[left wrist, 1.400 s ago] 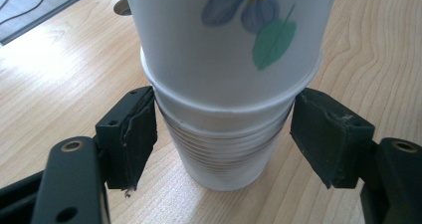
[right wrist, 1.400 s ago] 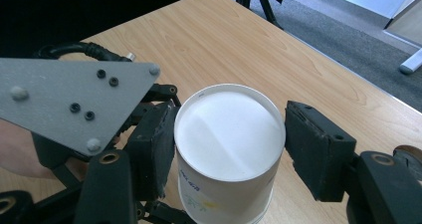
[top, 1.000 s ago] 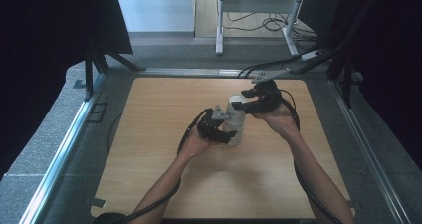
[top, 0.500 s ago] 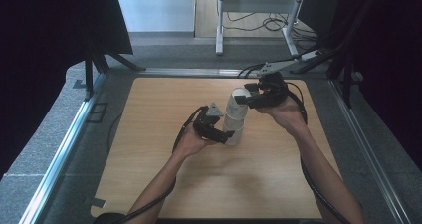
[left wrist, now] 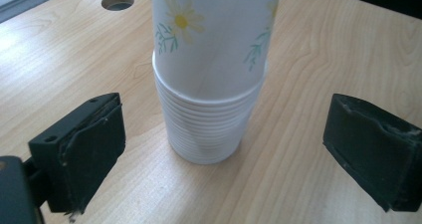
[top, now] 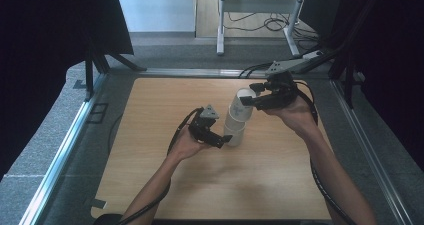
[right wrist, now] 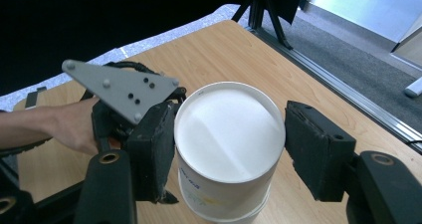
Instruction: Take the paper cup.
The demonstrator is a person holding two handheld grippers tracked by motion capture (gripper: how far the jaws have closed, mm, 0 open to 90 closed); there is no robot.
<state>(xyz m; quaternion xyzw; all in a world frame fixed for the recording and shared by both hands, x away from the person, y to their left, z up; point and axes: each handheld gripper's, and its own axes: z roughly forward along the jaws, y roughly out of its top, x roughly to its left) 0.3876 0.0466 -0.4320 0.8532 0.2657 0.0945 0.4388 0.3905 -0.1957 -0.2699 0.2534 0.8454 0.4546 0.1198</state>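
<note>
White paper cups printed with yellow daisies and green sprigs stand upside down as one nested stack (left wrist: 209,129) on the wooden table (top: 165,185); about a dozen rims show in the left gripper view, too tight to count surely. A trace of blue print on the top cup (right wrist: 226,134) is too small to read. Nearest, the left gripper (top: 226,140) has just been opening, its jaws wide either side of the stack's base without touching. Farther off, the right gripper (top: 243,101) clamps the top cup near its upturned bottom, partly raised from the stack. Two grippers, one stack.
</note>
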